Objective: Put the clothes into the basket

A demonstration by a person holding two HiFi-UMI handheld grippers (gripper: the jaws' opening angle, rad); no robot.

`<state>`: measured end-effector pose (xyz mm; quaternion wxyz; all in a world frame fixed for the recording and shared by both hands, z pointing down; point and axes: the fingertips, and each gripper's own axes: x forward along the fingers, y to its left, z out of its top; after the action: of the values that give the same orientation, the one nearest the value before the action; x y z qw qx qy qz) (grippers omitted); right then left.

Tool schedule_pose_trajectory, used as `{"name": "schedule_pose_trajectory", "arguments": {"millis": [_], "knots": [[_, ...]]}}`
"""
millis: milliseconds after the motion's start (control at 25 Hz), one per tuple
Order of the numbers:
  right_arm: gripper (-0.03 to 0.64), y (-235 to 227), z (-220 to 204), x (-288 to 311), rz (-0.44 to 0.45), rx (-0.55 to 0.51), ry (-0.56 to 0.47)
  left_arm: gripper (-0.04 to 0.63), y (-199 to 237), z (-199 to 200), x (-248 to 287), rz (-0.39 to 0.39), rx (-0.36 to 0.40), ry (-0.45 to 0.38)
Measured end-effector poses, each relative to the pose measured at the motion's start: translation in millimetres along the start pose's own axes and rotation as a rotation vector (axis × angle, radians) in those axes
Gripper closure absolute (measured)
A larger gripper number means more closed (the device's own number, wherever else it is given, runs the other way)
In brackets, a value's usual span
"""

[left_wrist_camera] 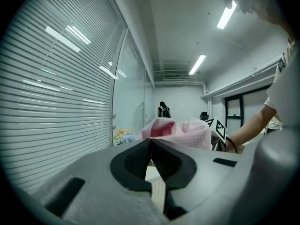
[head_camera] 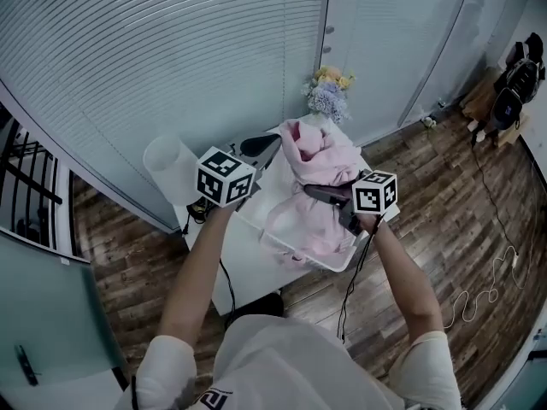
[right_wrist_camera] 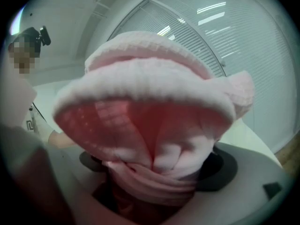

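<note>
Right gripper (head_camera: 319, 193): jaws clamped on a bunched fold of the soft pink waffle-knit garment (right_wrist_camera: 154, 125), with cloth billowing over the camera. The upper part is held aloft. The lower part hangs down into the white plastic basket (head_camera: 340, 266) on the white worktop (head_camera: 244, 263).

Left gripper (left_wrist_camera: 150, 143): jaws closed tip to tip with nothing between them, held just beside the garment's top.

Handling, my read: light, limp and not fragile. The textured knit shouldn't slip, but it drapes and can snag on the basket rim. A thick gather grips best, as the right has now. The left could pinch the raised top fold to steer the bulk down inside the rim.
</note>
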<state>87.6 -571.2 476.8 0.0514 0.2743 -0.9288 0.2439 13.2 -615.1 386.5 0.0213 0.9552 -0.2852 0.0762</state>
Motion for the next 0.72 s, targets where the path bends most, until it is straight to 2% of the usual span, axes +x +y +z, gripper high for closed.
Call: {"name": "schedule_pose_trajectory", "arguments": {"millis": [120,440,720], "knots": [[0.086,-13.5,-29.9,7.1,-0.012,0.026,0.074,0.581,4.5,-1.8,-5.4,0.007,-0.007,0.001],[0.086,-30.8,-85.7,36.1,-0.062,0.065,0.284,0.581,-23.2,-7.6,0.3,-0.022,0.011,-0.016],[0.086,-39.8,-126.3,50.7,-0.063,0.010,0.449,0.581,-19.1,-26.9,-1.3,-0.030,0.004,0.012]]}}
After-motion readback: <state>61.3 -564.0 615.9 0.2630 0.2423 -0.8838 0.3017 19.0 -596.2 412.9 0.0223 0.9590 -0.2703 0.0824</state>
